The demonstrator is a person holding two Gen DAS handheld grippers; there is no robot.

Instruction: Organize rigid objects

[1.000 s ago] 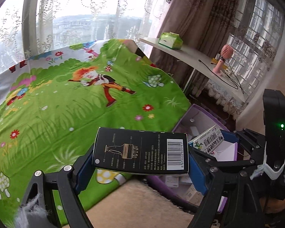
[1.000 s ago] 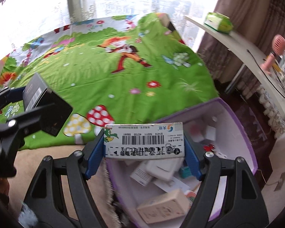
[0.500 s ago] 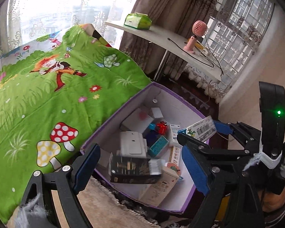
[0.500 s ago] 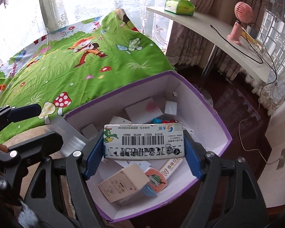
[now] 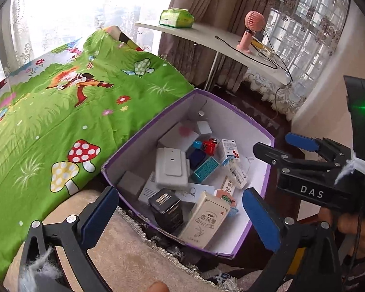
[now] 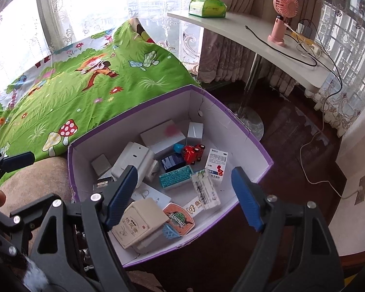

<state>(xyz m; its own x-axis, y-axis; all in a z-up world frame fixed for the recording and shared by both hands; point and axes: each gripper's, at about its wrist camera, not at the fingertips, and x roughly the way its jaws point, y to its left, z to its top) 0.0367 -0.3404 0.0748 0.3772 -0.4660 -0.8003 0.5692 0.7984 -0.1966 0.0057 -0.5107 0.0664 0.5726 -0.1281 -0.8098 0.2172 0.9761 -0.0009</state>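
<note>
A purple box with white inside walls (image 5: 260, 146) (image 6: 231, 131) stands on the floor beside the bed and holds several small boxes and a red toy car (image 6: 193, 153). The black box (image 5: 166, 205) lies at the near side of the purple box, and the white barcode box (image 6: 205, 189) (image 5: 236, 174) lies among the others. My left gripper (image 5: 180, 215) is open and empty above the box's near edge. My right gripper (image 6: 185, 196) is open and empty above the box; it also shows in the left wrist view (image 5: 277, 146).
A bed with a green cartoon sheet (image 5: 60, 112) (image 6: 97, 73) lies to the left. A beige fringed rug (image 5: 124, 255) is under the box's near side. A white desk (image 6: 255, 39) with a pink fan (image 6: 282, 17), a green tissue pack (image 6: 206, 7) and cables stands behind.
Both grippers swung from the bed to over the purple box. The left opened and dropped the black box in; then the right opened and dropped the white barcode box in.
</note>
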